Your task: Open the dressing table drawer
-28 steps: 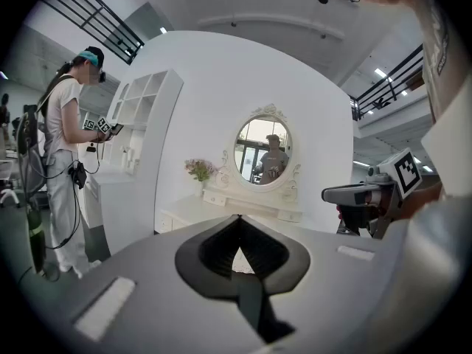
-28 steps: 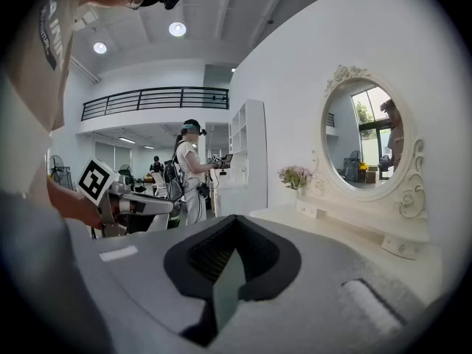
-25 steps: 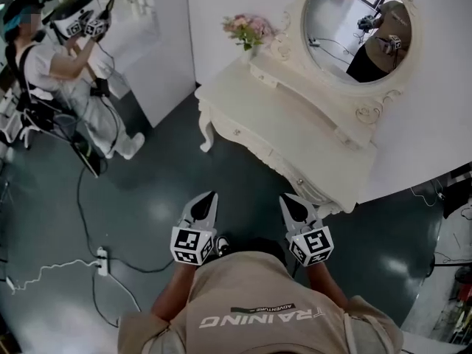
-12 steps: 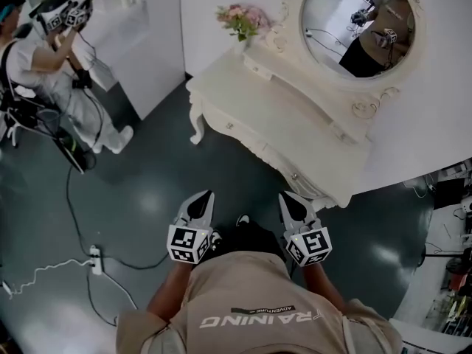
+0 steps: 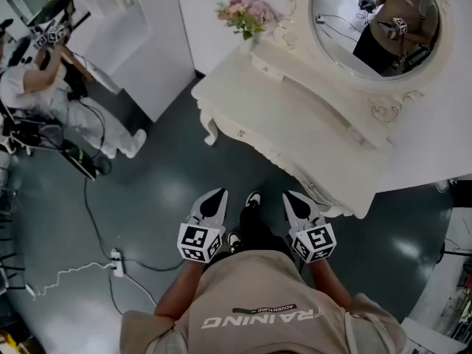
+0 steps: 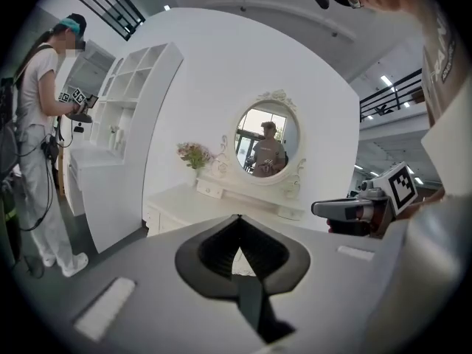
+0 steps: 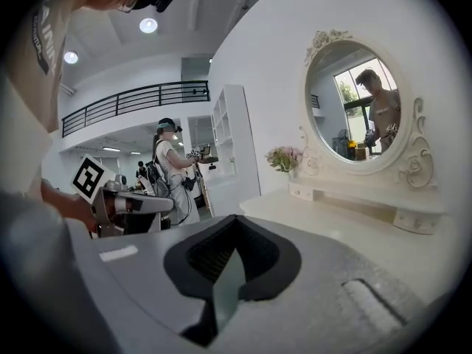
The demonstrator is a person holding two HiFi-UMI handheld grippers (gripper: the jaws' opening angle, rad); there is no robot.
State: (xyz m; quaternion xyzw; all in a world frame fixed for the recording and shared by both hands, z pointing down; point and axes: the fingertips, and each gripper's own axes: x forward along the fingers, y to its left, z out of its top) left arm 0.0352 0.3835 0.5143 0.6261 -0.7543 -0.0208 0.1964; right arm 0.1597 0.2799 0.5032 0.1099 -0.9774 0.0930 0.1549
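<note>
Both grippers have travelled with the person toward the dressing table [image 5: 310,116], which now sits nearer them in the head view than a second ago. The left gripper [image 5: 219,195] and right gripper [image 5: 288,196] are held side by side off the table's front edge, short of it and touching nothing. Each points roughly level toward the table, which suits an approach. Both sets of jaws are closed tip to tip with nothing between them, as each gripper view shows. That is a fair way to carry them while no handle is within reach.

The drawer [image 5: 271,158] lies in the table's front apron, under the top and facing the person, and looks fully closed. Its small knobs are barely visible. Reaching one probably calls for coming closer and lower, then parting the jaws.
</note>
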